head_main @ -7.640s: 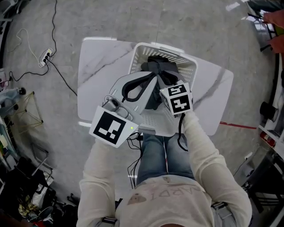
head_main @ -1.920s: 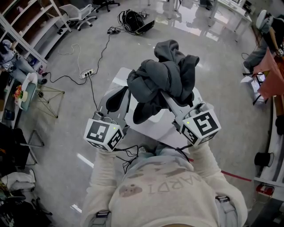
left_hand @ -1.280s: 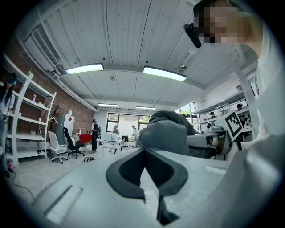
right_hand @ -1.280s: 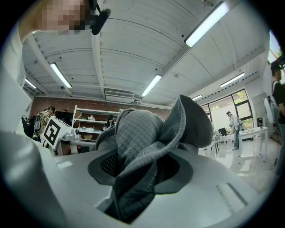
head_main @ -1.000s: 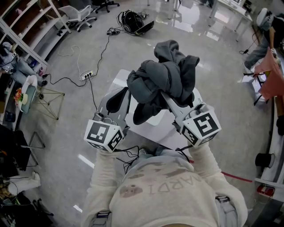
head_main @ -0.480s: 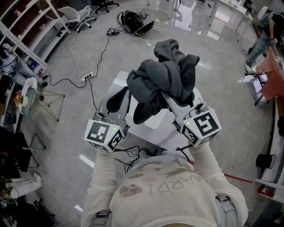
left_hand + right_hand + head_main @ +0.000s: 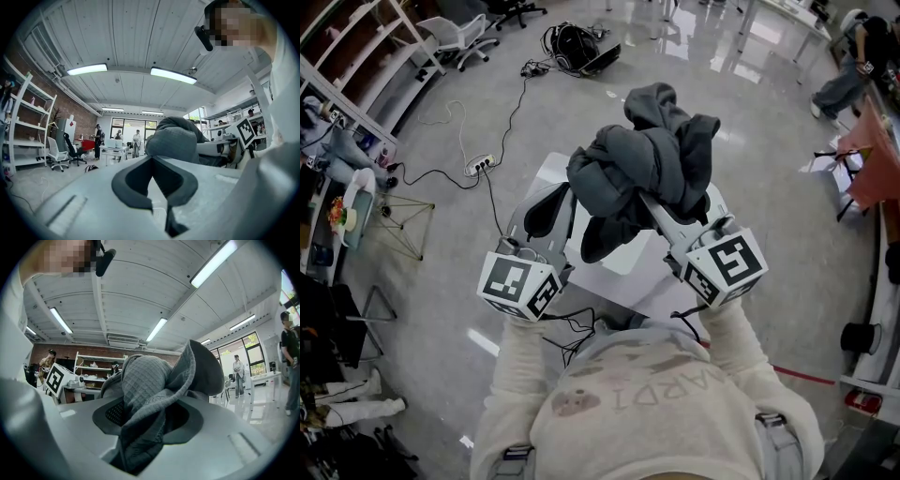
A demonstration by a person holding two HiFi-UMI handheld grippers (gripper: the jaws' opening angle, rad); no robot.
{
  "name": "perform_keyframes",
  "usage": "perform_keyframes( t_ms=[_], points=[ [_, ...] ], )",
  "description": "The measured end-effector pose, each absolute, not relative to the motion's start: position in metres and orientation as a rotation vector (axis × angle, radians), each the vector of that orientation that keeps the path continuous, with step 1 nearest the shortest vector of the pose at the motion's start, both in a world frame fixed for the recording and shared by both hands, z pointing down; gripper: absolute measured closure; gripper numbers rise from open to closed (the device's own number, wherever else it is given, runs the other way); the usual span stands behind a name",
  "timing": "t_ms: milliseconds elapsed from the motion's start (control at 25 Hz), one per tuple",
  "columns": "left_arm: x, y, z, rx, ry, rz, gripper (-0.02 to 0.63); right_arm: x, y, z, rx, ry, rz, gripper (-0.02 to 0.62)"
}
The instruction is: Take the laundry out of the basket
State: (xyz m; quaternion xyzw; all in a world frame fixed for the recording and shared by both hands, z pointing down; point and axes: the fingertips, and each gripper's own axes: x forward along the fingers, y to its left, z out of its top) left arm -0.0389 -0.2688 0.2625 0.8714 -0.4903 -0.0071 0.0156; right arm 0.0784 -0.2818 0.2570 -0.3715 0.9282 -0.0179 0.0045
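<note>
Open workshop floor, white bench below. We hold grey laundry bunched high above bench, right gripper clamped on it. Left gripper alongside, jaws together, empty. Lift-out apparently done; set-down left. Basket unseen.

Head view: the laundry bundle hid most of the white table and the tips of the left gripper and right gripper — what stood beneath could not be told. Distant people in the left gripper view — too small to detail.
</note>
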Motion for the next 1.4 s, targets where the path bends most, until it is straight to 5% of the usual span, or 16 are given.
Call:
perform_keyframes(
  t_ms=[560,1160,1200,1400],
  points=[
    [-0.048,-0.261,0.269,2.614,-1.629,-0.015,0.606,0.081,-0.288,0.274,-1.117,2.947,-0.206,0.377],
    [-0.137,-0.186,0.307,2.121,-2.018,-0.003,0.606,0.063,-0.340,0.504,-1.294,3.158,-1.049,0.334],
    [-0.145,-0.181,0.306,2.085,-2.041,-0.001,0.606,0.055,-0.348,0.514,-1.314,3.175,-1.080,0.292],
    [-0.173,-0.149,0.315,1.904,-2.155,0.030,0.606,0.021,-0.377,0.517,-1.240,3.159,-0.984,0.293]
  ],
)
